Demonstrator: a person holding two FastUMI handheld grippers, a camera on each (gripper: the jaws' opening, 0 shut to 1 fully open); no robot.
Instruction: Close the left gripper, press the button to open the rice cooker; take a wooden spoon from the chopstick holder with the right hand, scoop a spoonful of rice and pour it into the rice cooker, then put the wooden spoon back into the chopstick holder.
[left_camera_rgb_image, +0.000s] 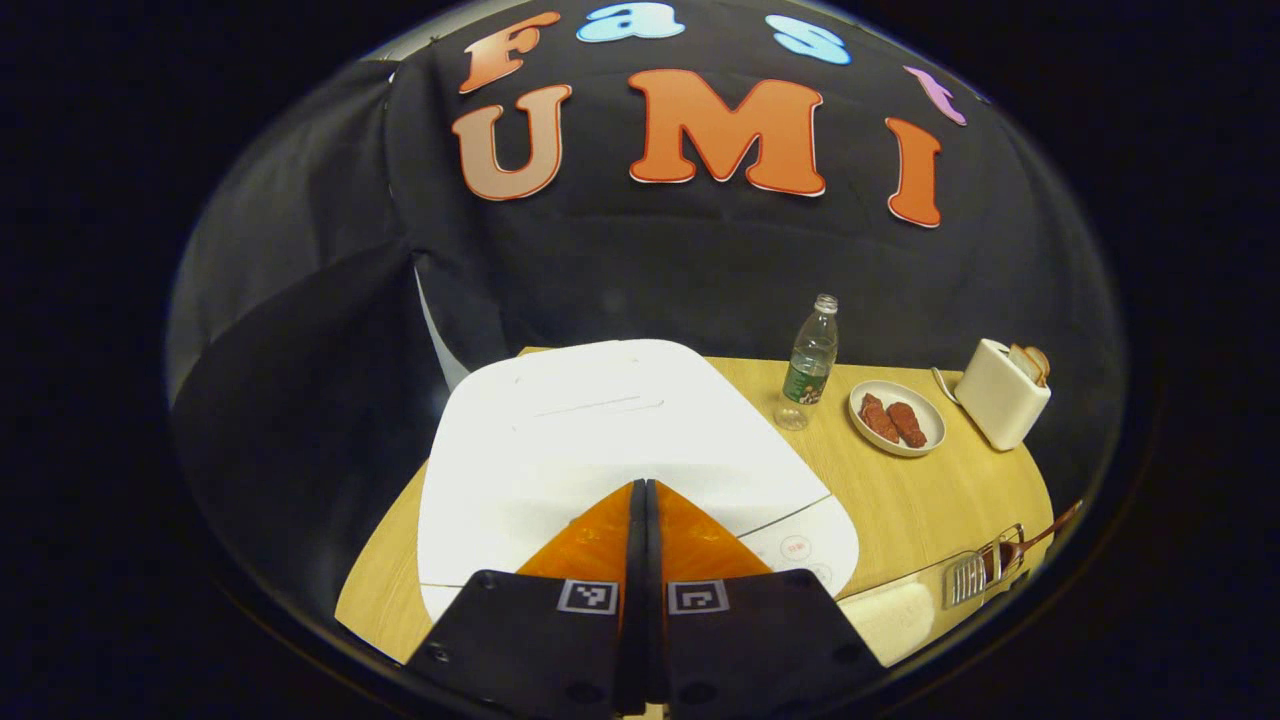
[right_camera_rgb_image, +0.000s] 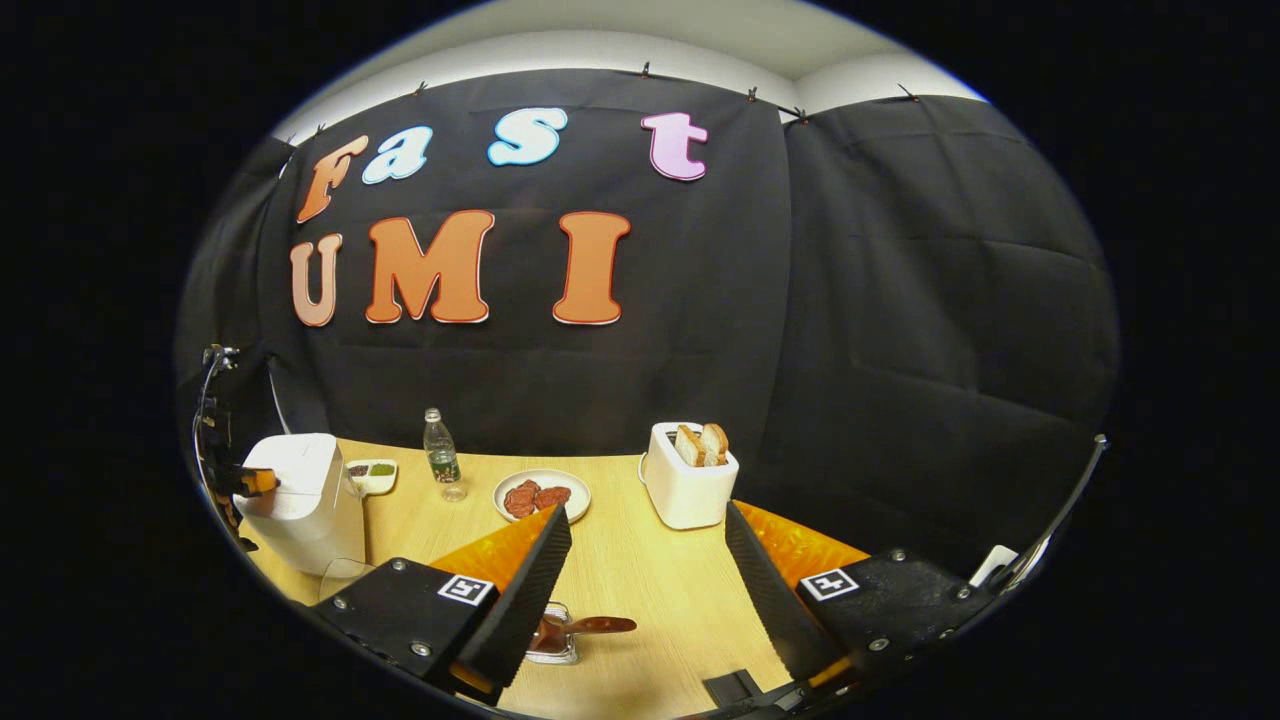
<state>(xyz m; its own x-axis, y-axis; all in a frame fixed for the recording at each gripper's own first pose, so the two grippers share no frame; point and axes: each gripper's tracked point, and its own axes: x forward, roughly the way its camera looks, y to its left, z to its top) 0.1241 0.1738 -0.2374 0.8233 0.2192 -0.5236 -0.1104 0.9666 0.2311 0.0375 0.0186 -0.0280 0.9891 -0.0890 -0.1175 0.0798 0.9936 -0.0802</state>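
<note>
the left gripper (left_camera_rgb_image: 640, 490) has its two fingers pressed flat together with nothing between them, and it is poised just above the closed lid of the large white rice cooker (left_camera_rgb_image: 600, 430); the shut fingers make one blunt tip, which judging by the task suits pushing the release button. whether the tip already touches the lid cannot be told. the right gripper (right_camera_rgb_image: 648, 525) stands wide open and empty, low over the pale wooden table (right_camera_rgb_image: 640, 580), with the dark brown wooden spoon (right_camera_rgb_image: 590, 626) lying across the small clear chopstick holder (right_camera_rgb_image: 555, 640) just below and between its fingers; this reads as a readied reach for the spoon, not yet a grasp. the lid is still down, so the task appears to be at its first step. the left gripper view gives the cooker's lid and its round panel markings (left_camera_rgb_image: 797, 548) at close range, which the right gripper view renders as a small white box at the table's far left edge, with the other gripper (right_camera_rgb_image: 255, 482) held against its top. the right gripper view, in turn, shows the spoon's handle lying near level. a clear plastic bottle (right_camera_rgb_image: 440, 462), a white plate of red slices (right_camera_rgb_image: 542, 494) and a white toaster with bread (right_camera_rgb_image: 688, 478) stand along the back of the table, well apart from both grippers.
</note>
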